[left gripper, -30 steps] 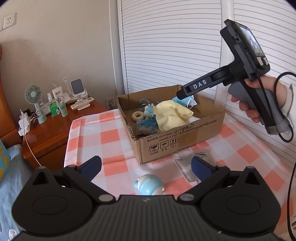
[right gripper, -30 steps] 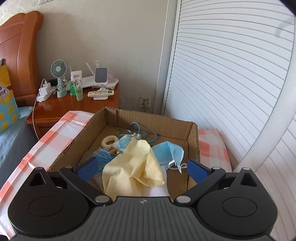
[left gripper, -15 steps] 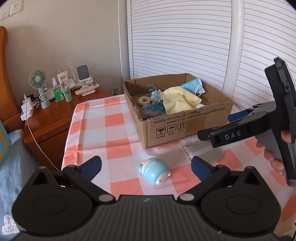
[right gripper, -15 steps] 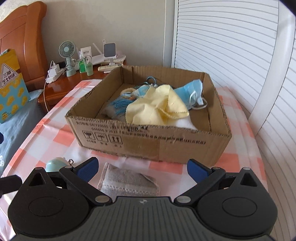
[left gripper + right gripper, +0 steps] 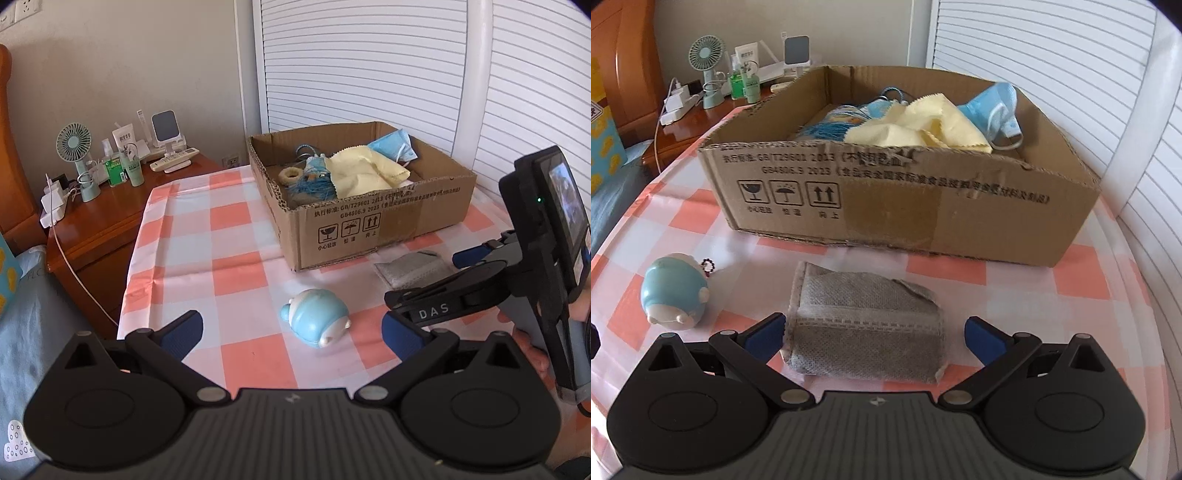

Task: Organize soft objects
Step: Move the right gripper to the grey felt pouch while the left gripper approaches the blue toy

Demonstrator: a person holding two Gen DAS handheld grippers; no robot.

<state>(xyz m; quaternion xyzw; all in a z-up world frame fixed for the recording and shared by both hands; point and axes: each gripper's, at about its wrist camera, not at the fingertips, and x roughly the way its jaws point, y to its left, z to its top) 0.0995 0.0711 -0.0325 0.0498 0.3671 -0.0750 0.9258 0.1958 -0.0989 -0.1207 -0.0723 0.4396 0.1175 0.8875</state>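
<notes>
A grey folded cloth pouch lies on the checked tablecloth in front of the cardboard box. My right gripper is open, its blue pads on either side of the pouch, low over the table. A light blue round toy lies on the cloth; it also shows in the right wrist view. My left gripper is open and empty, held above and just short of the toy. The box holds a yellow cloth, a blue face mask and blue tassels.
The box sits at the table's far right by white louvred doors. A wooden nightstand at left carries a small fan, bottles and a remote. A bed lies at the left edge.
My right gripper has left the box, dropped in front of it and come down around the grey pouch. My left gripper has drawn back and risen a little.
</notes>
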